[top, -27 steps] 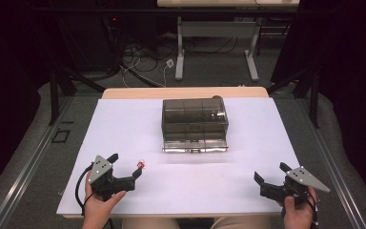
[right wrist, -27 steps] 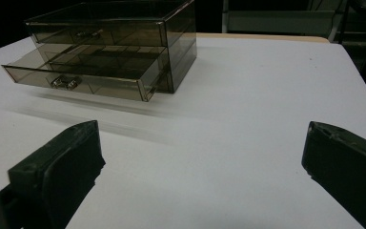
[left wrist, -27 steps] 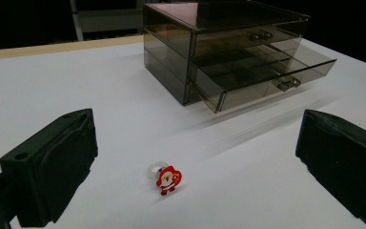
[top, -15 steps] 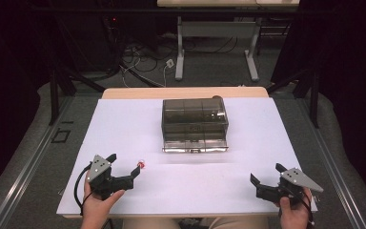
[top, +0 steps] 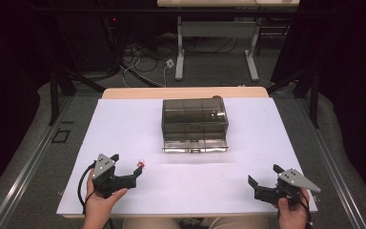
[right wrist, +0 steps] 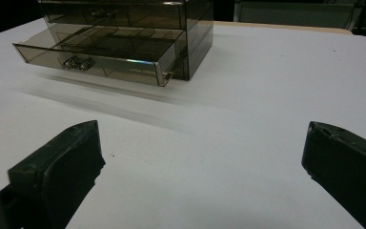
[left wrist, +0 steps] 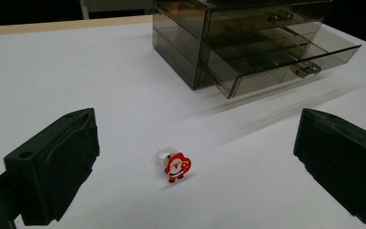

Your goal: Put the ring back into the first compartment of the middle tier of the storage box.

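Note:
A small ring with a red Santa figure lies on the white table, just ahead of my left gripper and between its wide-apart jaws. From above the ring sits just beyond the open left gripper at the near left. A smoky clear drawer box stands mid-table with its lower drawer pulled out; the same drawer faces my right gripper. The right gripper rests open at the near right, nothing between its jaws.
White sheet covers the table, with a wooden edge at the back. Beyond it stand desk legs and cables on the floor. A cable loops from the left gripper near the table's front edge.
The right gripper has slid a little to the left and nearer the front edge. The left gripper and the ring have stayed put.

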Tool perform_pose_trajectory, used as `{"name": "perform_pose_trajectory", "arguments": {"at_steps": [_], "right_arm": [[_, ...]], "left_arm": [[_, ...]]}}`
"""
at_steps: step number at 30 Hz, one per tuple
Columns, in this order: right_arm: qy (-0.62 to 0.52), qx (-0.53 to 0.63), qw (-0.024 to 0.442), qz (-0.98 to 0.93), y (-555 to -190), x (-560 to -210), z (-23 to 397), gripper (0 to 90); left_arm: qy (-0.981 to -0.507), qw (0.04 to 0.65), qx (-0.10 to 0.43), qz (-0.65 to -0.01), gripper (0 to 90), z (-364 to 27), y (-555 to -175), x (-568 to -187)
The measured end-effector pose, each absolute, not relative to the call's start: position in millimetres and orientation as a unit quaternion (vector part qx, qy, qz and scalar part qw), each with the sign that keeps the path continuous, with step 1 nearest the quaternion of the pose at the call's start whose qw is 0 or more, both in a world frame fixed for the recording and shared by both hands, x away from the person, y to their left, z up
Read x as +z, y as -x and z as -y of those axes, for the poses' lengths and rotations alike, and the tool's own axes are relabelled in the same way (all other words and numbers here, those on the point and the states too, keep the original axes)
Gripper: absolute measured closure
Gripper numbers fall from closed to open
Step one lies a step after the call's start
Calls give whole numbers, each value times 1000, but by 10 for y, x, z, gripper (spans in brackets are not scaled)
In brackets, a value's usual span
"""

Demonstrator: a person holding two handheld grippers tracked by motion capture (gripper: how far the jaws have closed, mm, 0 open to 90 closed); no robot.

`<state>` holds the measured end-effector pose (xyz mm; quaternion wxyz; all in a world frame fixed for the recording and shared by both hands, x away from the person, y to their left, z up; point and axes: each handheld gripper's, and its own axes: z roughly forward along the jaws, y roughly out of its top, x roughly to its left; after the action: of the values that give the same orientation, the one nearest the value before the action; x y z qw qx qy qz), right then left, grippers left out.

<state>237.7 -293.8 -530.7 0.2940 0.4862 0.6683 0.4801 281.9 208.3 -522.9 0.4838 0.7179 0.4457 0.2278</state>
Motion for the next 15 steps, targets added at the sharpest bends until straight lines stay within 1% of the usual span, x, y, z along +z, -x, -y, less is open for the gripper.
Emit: {"name": "perform_pose_trajectory", "arguments": {"at_steps": [3, 4, 5, 9, 15], "right_arm": [[-489, 475, 288, -672, -2380, -5312, 2943, 0], [-489, 480, 293, -667, -2390, -5324, 2937, 0], [-491, 477, 286, -671, -2391, -5325, 2934, 0], [-488, 477, 285, -673, -2396, -5330, 2936, 0], [-490, 478, 284, -671, -2399, -5336, 2938, 0]], "left_arm": [[-724, 476, 227, -445, 17, -2057, -2851, -5245], [-724, 474, 225, -447, 17, -2048, -2858, -5253], [-724, 475, 223, -448, 18, -2040, -2864, -5261], [-725, 476, 205, -454, 27, -2022, -2896, -5271], [-727, 472, 193, -460, 39, -1992, -2941, -5264]]}}
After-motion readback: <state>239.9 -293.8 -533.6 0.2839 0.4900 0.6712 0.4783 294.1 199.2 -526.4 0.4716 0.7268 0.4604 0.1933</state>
